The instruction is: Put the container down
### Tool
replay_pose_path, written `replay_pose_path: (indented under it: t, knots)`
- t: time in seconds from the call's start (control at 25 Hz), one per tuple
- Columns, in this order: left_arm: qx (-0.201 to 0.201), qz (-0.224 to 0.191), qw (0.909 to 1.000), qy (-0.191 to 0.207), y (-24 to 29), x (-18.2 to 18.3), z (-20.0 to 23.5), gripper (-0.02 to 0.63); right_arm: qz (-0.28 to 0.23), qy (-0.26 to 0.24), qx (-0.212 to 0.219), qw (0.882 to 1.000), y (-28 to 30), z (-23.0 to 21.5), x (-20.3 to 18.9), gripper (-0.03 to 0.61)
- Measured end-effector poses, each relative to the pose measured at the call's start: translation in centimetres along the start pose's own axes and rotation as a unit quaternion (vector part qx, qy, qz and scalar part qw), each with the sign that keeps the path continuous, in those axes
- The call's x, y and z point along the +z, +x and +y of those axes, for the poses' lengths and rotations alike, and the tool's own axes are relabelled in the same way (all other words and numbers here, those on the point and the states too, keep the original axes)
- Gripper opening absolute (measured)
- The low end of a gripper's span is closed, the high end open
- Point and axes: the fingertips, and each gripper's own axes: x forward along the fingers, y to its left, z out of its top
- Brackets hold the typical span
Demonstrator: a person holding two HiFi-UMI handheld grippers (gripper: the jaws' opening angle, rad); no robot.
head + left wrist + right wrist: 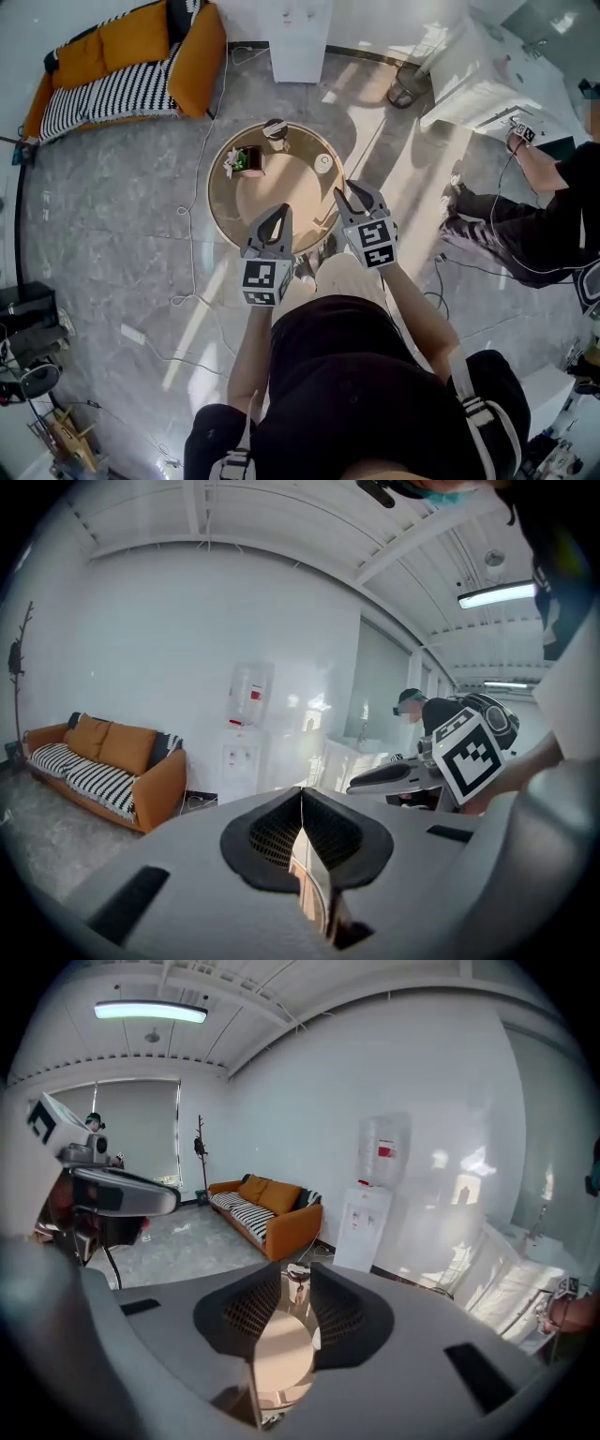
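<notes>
Container first: it is the small white pot with a dark top that stands upright at the upper edge of the round tabletop, a little above the frame's centre in the head view. A small plant pot sits to its lower left and a white disc to its lower right, both apart from it. Nothing grips it, so the putting down looks done.

It is probably light and rigid, with a smooth wall that could slip under a weak pinch. It is also narrow enough to tip if nudged near the top. The best hold would likely be across the middle of the body, below the dark top, with the pads square to the wall.

The right hand-held gripper hangs over the lower right rim of the tabletop, jaws a narrow way apart and empty. Its own view shows the container only far off through the gap. The left hand-held gripper, at the lower rim, has its jaws closed together on nothing.
</notes>
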Motion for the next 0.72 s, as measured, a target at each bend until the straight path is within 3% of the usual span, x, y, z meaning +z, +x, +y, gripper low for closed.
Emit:
replay_pose_path:
  t: [0.36,0.72]
  knots:
    - [0.008,-0.025,0.9996,-0.004,-1.5,1.3,0.0,0.02,-0.04,-0.002,0.026,0.999,-3.4,2.3,3.0,0.013]
    - [0.013,-0.031,0.9994,-0.009,-2.2,1.2,-1.3,0.02,-0.062,0.023,0.08,0.995,-5.4,4.3,3.6,0.003]
